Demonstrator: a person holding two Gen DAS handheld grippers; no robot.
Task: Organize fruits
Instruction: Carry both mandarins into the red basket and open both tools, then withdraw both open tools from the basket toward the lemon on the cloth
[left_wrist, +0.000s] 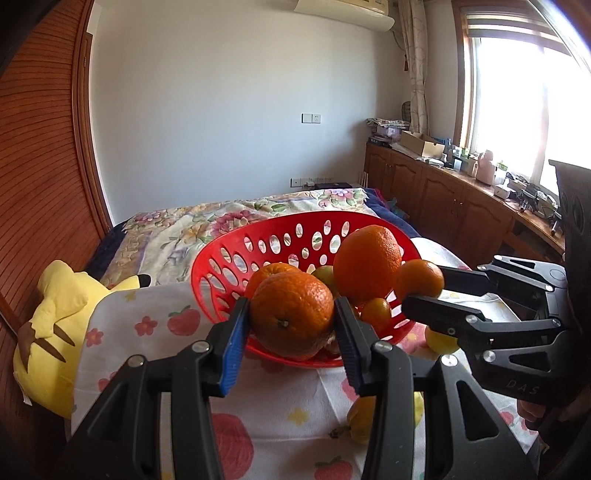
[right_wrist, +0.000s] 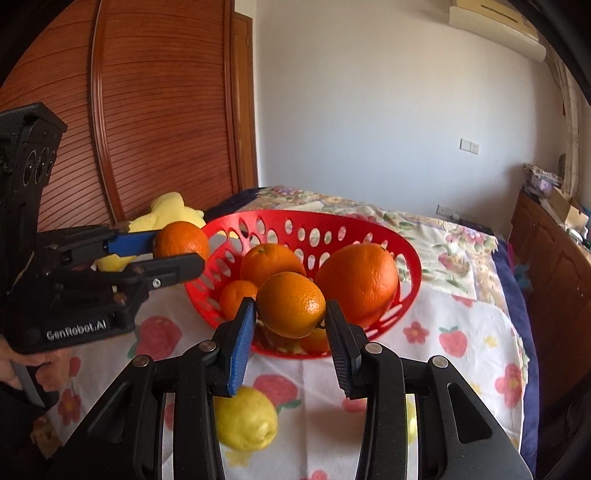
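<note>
A red perforated basket (left_wrist: 280, 236) (right_wrist: 280, 221) stands on a strawberry-print cloth and holds a large orange (left_wrist: 365, 258) (right_wrist: 356, 280) and several smaller ones. My left gripper (left_wrist: 291, 321) is shut on an orange (left_wrist: 291, 317) just in front of the basket's near rim; in the right wrist view this gripper (right_wrist: 184, 247) holds that orange (right_wrist: 181, 240) left of the basket. My right gripper (right_wrist: 290, 317) is shut on a smaller orange (right_wrist: 290, 304) by the near rim; in the left wrist view it (left_wrist: 421, 288) holds that orange (left_wrist: 419, 278) at the basket's right.
A yellow lemon (right_wrist: 245, 417) lies on the cloth below my right gripper, and another yellow fruit (left_wrist: 360, 421) lies near it. A yellow plush toy (left_wrist: 55, 332) sits at the left. A wooden wardrobe stands left, and a cluttered wooden cabinet (left_wrist: 461, 184) runs under the window.
</note>
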